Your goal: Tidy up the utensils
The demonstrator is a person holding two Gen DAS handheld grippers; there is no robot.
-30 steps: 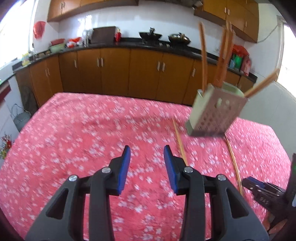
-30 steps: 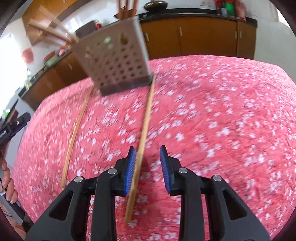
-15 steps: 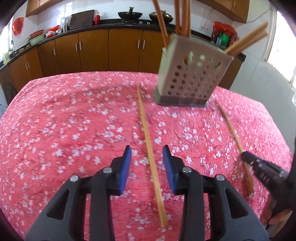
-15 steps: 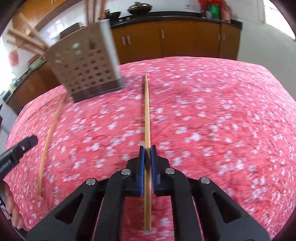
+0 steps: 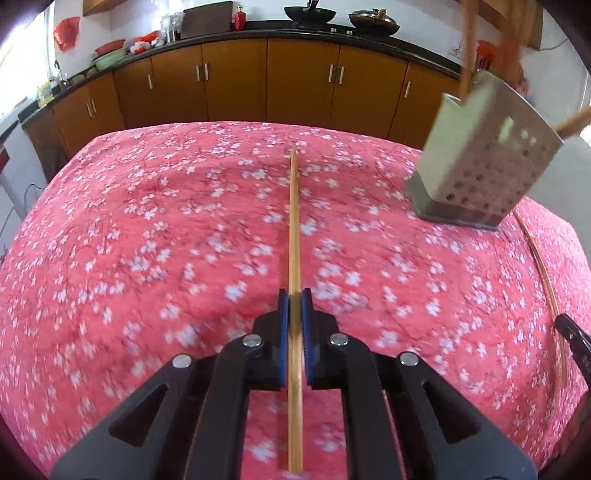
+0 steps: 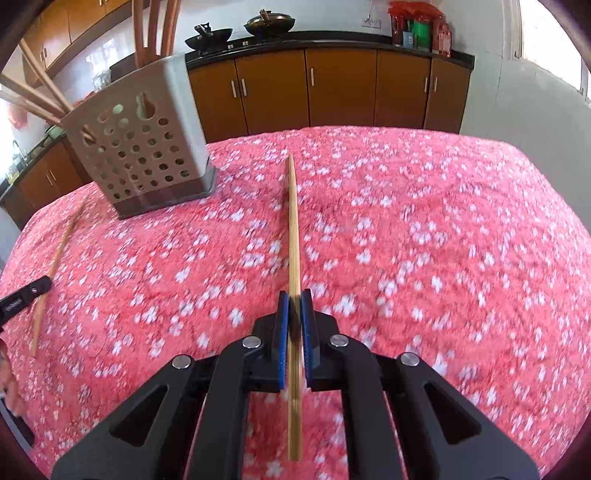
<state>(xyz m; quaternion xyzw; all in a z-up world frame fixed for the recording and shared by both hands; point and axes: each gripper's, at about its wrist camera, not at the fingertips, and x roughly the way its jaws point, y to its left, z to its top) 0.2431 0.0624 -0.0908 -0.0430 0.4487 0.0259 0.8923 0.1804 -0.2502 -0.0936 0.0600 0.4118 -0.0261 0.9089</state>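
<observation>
Left gripper (image 5: pixel 294 300) just pinched its chopstick (image 5: pixel 293 221); right gripper (image 6: pixel 294 300) already pinches the other chopstick (image 6: pixel 293 221). Both ready for lifting toward holder (image 6: pixel 142 147), at ten o'clock from right gripper.

Two hand-held grippers: the left hand-held gripper (image 5: pixel 294 299) and the right hand-held gripper (image 6: pixel 294 299). Two loose chopsticks on the red flowered cloth, the left chopstick (image 5: pixel 294 229) and the right chopstick (image 6: pixel 294 236). One perforated holder (image 6: pixel 147 147), with at least five more chopsticks (image 6: pixel 155 26) standing in it. Two woks (image 5: pixel 309 14) on the counter behind.
</observation>
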